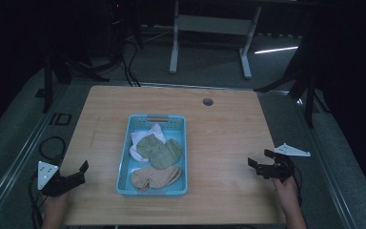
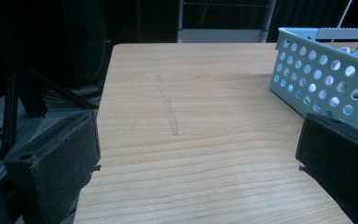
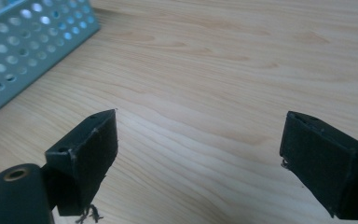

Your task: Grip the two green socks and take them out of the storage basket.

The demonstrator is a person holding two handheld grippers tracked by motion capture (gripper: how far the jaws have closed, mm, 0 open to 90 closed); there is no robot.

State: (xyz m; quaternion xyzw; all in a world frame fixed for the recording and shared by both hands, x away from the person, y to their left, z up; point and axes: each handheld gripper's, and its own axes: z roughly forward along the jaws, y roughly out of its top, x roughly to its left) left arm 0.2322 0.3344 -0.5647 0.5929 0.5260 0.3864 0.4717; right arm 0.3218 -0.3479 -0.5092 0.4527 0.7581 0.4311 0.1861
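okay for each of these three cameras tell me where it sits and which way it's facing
High view: above the person's edge, looking forward and down on the table; forearms, left gripper, right gripper.
Left gripper view: on the left gripper, facing across the tabletop; open jaws.
Right gripper view: on the right gripper, angled down at the wood; open jaws.
Shared: the blue basket.

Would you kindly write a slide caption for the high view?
Open left gripper and right gripper flank a blue basket of socks on a wooden table.
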